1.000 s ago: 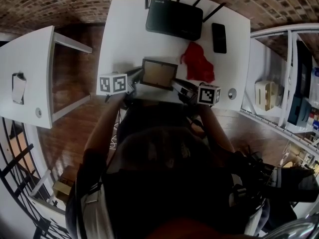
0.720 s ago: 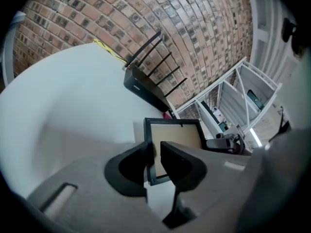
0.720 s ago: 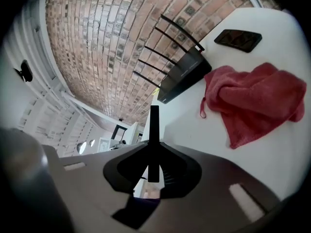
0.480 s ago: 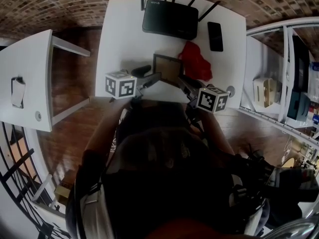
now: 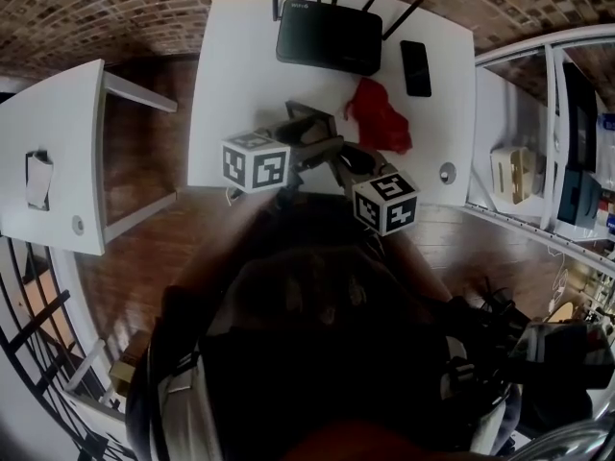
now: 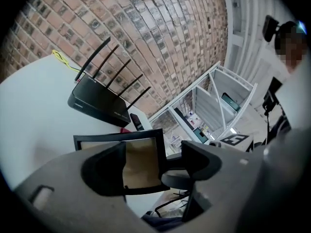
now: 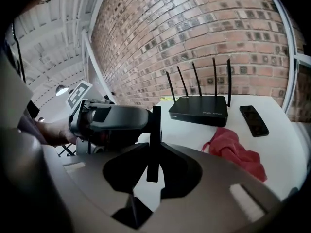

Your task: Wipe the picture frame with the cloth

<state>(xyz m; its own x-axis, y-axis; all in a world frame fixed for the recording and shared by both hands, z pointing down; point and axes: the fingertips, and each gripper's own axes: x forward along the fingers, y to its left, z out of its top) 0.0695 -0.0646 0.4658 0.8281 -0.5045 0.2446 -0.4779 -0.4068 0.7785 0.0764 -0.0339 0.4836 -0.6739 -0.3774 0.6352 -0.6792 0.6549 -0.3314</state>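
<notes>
While the right tool (image 7: 153, 166) clamps the picture frame (image 7: 154, 130) by its edge, upright above the near part of the desk (image 5: 240, 84), the left tool (image 6: 154, 154) has just been opening its jaws wide. The frame stands in their gap with no pad pressing on it. Wiping has not begun: the red cloth (image 5: 380, 118) lies just right of the frame. Next, the freed left tool probably has to reach across and pinch it.

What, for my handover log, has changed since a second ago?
Right tongs raised the picture frame off the table, tipped upright, clamped edge-on. Left tongs have just been opening, letting go; the frame stands loose between them. Cloth, router and phone stayed put.
</notes>
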